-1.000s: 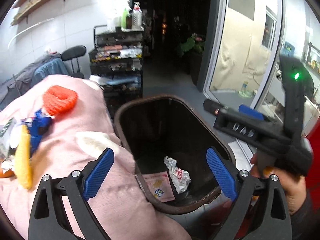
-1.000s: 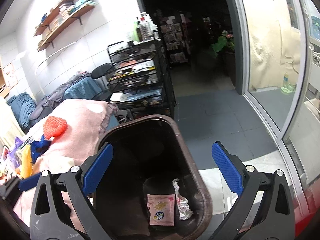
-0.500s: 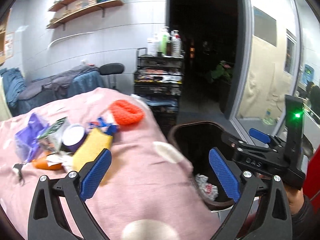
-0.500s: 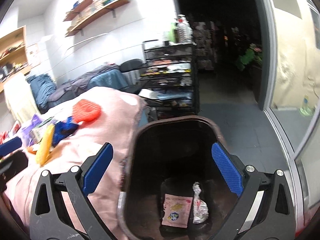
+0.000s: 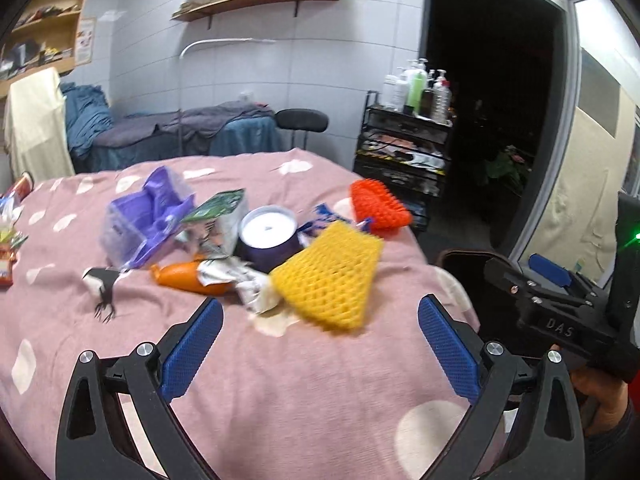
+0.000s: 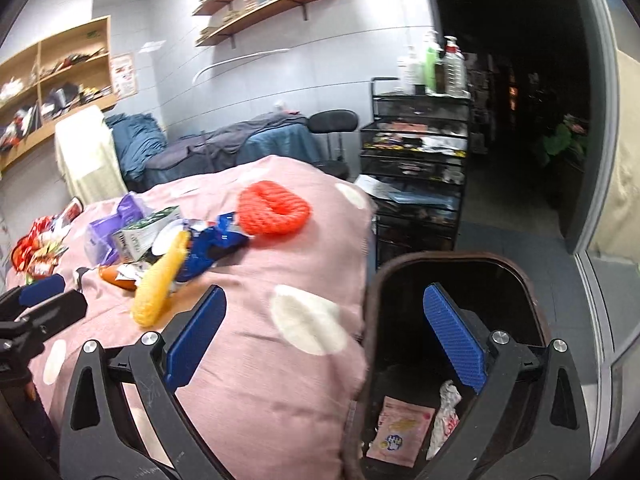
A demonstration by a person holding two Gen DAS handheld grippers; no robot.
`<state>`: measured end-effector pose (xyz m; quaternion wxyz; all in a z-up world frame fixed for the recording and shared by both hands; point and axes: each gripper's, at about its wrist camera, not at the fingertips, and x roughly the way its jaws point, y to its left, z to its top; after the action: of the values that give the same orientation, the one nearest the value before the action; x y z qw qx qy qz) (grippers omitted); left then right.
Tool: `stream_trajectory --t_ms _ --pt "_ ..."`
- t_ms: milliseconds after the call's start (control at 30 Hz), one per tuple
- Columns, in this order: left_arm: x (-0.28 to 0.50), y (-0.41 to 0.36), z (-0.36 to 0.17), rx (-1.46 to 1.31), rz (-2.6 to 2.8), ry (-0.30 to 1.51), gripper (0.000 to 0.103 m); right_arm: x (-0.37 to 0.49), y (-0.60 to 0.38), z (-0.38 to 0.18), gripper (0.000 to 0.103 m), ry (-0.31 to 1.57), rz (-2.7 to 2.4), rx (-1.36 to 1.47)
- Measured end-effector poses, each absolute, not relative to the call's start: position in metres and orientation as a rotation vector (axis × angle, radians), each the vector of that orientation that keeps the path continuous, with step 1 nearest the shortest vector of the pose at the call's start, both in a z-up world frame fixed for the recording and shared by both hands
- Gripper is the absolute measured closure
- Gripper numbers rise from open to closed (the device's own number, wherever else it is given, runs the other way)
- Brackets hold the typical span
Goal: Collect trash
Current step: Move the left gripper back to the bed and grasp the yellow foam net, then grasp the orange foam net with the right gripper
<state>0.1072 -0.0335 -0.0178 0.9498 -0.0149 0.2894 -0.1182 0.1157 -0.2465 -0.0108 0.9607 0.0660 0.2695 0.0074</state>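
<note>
Pink blanket [image 5: 280, 380] holds trash; both tongs [image 5: 320, 344] [image 6: 326, 342] gape, empty

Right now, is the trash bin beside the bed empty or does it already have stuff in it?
Not empty. The right wrist view shows the bin holding a pink packet and a crumpled wrapper at the bottom; the rest is bare.

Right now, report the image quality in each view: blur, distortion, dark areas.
Left wrist view: yellow foam net and the litter around it smeared by motion blur; shelves bowed by the fisheye; doorway nearly black. Right wrist view: orange foam net slightly soft; trash bin interior dim, yet the pink packet stays readable; dark vignette in the corners.
</note>
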Motion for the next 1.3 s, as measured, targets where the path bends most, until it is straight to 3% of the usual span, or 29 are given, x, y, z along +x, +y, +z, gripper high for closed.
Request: stream_trajectory --t_ms 233,500,667,733,800,967,1233,1300 --pt "0.123 -0.002 -0.029 -0.101 -0.201 0.648 0.006 0.140 -0.218 -0.010 0.006 0.575 0.081 0.083" --pt "0.145 -0.040 -0.027 0.039 -0.301 0.694 0.006 0.165 -0.220 -0.016 0.005 0.614 0.050 0.077" --pt "0.171 -0.068 -0.039 0.161 -0.321 0.777 0.015 0.174 -0.234 -0.019 0.005 0.634 0.031 0.093" --pt "0.181 -0.074 -0.046 0.187 -0.321 0.818 0.022 0.178 -0.237 -0.019 0.005 0.639 0.028 0.088" --pt "0.188 -0.074 -0.054 0.185 -0.329 0.863 0.045 0.182 -0.239 -0.019 0.005 0.642 0.030 0.078" --pt "0.187 -0.060 -0.056 0.108 -0.329 0.869 0.079 0.199 -0.237 -0.021 0.005 0.658 0.052 0.050" --pt "0.168 -0.035 -0.035 -0.019 -0.308 0.744 0.084 0.237 -0.215 -0.025 0.006 0.690 0.091 -0.048" --pt "0.165 -0.032 -0.032 -0.035 -0.303 0.727 0.084 0.249 -0.209 -0.027 0.011 0.703 0.095 -0.082"
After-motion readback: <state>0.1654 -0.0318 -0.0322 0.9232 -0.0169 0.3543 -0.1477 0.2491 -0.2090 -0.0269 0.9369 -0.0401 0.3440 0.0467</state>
